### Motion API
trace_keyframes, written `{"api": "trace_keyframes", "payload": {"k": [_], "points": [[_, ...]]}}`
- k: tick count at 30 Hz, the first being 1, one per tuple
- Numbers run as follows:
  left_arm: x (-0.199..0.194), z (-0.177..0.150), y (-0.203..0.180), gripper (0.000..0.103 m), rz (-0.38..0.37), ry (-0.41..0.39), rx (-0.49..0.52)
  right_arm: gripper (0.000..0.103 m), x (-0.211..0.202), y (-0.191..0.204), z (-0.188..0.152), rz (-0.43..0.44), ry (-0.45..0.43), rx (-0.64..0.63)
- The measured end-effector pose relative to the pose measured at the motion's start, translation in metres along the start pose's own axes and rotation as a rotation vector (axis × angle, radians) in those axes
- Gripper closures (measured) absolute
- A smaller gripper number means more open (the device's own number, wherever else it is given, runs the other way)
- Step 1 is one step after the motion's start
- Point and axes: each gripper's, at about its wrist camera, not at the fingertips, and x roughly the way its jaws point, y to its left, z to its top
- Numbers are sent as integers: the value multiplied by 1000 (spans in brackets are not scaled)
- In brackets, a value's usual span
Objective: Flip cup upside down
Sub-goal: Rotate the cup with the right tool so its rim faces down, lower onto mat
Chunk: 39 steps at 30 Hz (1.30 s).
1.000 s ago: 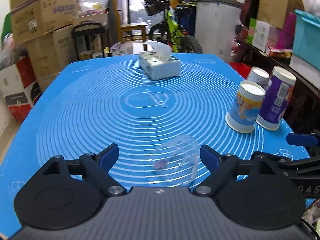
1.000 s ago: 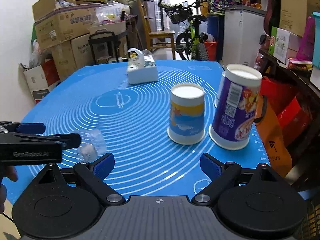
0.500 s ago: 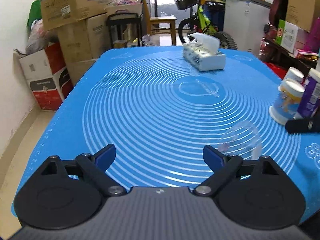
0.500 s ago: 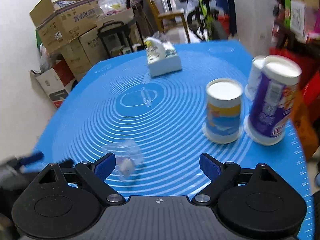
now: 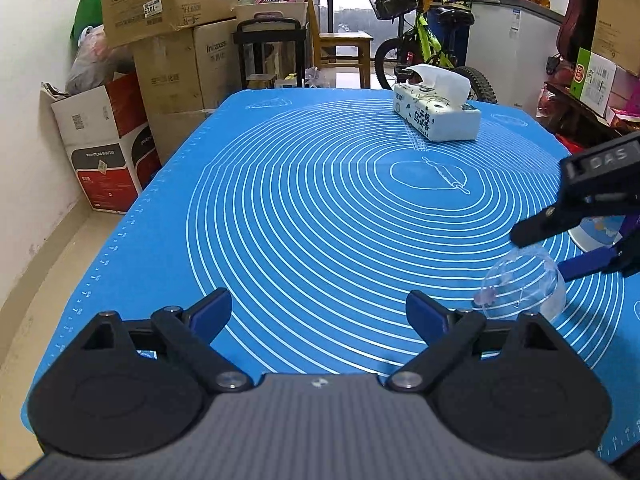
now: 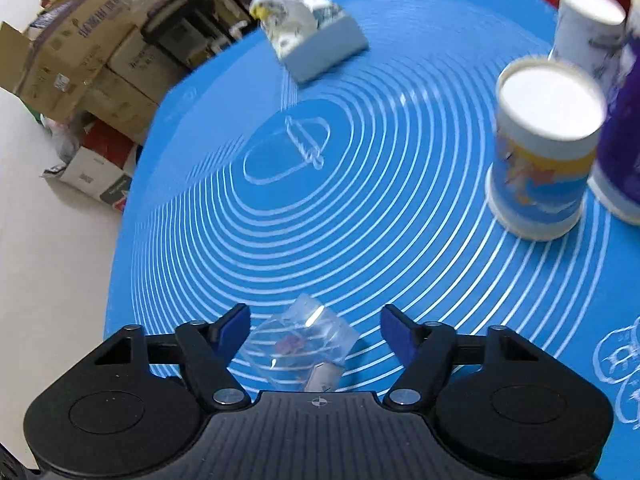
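Observation:
A clear plastic cup (image 6: 298, 346) with a small pink mark lies on its side on the blue mat (image 6: 360, 200). My right gripper (image 6: 314, 330) is open and straddles the cup, with a finger on each side and not touching it. In the left wrist view the cup (image 5: 520, 286) lies at the right, with the right gripper's fingers (image 5: 580, 216) above and around it. My left gripper (image 5: 320, 312) is open and empty, to the left of the cup.
Three paper cups stand upside down at the right: a blue-yellow one (image 6: 540, 152), a purple one (image 6: 624, 120) and a white one (image 6: 584, 24). A tissue pack (image 5: 436, 114) lies at the back of the mat. Cardboard boxes (image 5: 160, 40) and a bicycle (image 5: 424, 44) stand beyond the table.
My right gripper has moved left and down until its open fingers straddle the cup. My left gripper has swung away to the left, leaving the cup at its right.

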Motion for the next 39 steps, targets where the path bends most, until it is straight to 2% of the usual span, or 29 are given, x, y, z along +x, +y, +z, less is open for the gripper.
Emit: {"api": "trace_keyframes", "payload": {"k": [9, 11, 12, 17, 20, 23, 28, 31, 39], "points": [[0, -3, 1, 10, -14, -1, -13, 28, 14, -6, 3, 40, 95, 99], [0, -4, 1, 10, -18, 0, -17, 31, 14, -6, 2, 44, 90, 95], [0, -4, 1, 10, -20, 1, -18, 37, 14, -5, 1, 54, 88, 92], [-1, -4, 3, 10, -21, -2, -20, 39, 10, 2, -7, 58, 44, 48], [-2, -4, 3, 10, -23, -4, -26, 40, 4, 6, -10, 74, -2, 22], [-3, -4, 2, 10, -22, -7, -20, 41, -2, 15, -8, 40, -79, -45], [-4, -4, -2, 10, -19, -13, -13, 42, -7, 41, -24, -186, -317, -357], [-5, -5, -5, 10, -24, -13, -10, 42, -2, 48, -44, -272, -417, -517], [-9, -13, -9, 10, -32, -14, -4, 43, -1, 37, -72, -271, -480, -580]]}}
